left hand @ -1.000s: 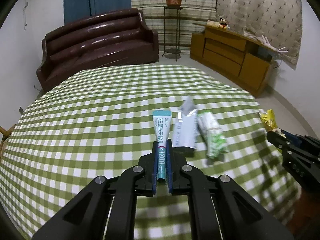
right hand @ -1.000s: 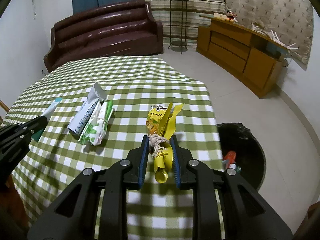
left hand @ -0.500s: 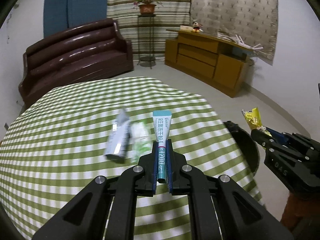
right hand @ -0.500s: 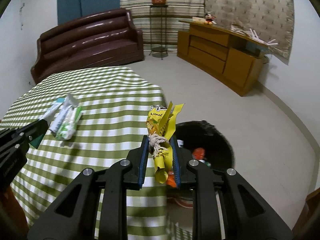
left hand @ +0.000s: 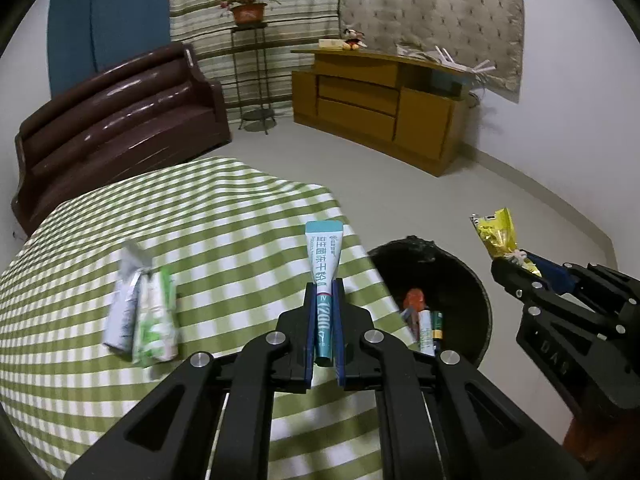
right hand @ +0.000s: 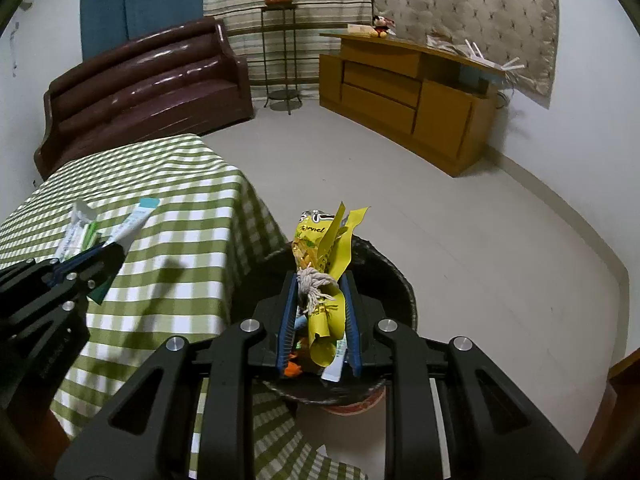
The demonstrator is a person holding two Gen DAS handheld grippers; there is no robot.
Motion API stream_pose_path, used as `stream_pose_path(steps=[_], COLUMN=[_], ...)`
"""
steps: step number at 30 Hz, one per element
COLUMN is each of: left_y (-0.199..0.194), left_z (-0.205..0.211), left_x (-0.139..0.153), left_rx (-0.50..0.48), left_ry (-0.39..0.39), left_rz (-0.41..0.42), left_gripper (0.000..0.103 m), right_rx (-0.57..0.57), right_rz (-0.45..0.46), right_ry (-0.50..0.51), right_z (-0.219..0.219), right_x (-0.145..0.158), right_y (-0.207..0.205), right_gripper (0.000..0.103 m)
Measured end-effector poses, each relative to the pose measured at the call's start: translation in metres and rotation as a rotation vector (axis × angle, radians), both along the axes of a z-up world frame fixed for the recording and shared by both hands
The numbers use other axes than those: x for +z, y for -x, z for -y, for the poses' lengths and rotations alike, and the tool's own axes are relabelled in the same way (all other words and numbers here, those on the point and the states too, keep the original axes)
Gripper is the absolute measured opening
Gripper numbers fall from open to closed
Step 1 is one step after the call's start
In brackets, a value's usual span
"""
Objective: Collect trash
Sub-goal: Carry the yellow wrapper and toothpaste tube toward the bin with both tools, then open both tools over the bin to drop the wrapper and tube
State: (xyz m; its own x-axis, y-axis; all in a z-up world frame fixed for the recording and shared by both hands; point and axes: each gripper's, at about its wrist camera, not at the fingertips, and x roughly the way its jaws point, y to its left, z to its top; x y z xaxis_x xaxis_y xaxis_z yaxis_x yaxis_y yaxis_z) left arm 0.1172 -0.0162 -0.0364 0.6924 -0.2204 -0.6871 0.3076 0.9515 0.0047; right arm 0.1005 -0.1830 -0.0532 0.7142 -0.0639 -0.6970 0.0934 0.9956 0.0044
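Note:
My left gripper (left hand: 323,292) is shut on a teal and white toothpaste tube (left hand: 323,256), held over the table's right edge. My right gripper (right hand: 319,280) is shut on a yellow snack wrapper (right hand: 324,248) with a bit of white string, held above the black trash bin (right hand: 400,280). The bin (left hand: 472,280) stands on the floor beside the table and holds several pieces of trash. Two wrappers lie on the green checked tablecloth (left hand: 200,240): a grey one (left hand: 124,304) and a green and white one (left hand: 156,320). The right gripper also shows in the left wrist view (left hand: 516,264).
A brown leather sofa (left hand: 116,128) stands behind the table. A wooden sideboard (left hand: 380,100) runs along the far right wall. A metal plant stand with a potted plant (left hand: 248,12) is between them. The floor is pale grey.
Both grippers have swung right, off the table toward the bin. The right gripper with the yellow wrapper now hangs over the bin; the left with the tube is at the table's right edge.

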Motion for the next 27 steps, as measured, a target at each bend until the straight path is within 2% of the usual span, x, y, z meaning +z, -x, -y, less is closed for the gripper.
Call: stream_pose_path(steps=[9,27], left_y=[-0.014,-0.029], left_z=[0.037,0.060], left_x=[-0.015,-0.028], left_rx=[-0.042,-0.057], left_ry=[-0.023,-0.061], left_rz=[-0.027,-0.054], left_gripper=[0.008,0.009], right_rx=[-0.034,-0.058], right_rz=[-0.008,-0.021], right_ry=[-0.029,-0.064], right_z=[0.024,0.038], right_x=[-0.010,-0.026], right_y=[-0.009,-0.021], right_gripper=[0.022,0.022])
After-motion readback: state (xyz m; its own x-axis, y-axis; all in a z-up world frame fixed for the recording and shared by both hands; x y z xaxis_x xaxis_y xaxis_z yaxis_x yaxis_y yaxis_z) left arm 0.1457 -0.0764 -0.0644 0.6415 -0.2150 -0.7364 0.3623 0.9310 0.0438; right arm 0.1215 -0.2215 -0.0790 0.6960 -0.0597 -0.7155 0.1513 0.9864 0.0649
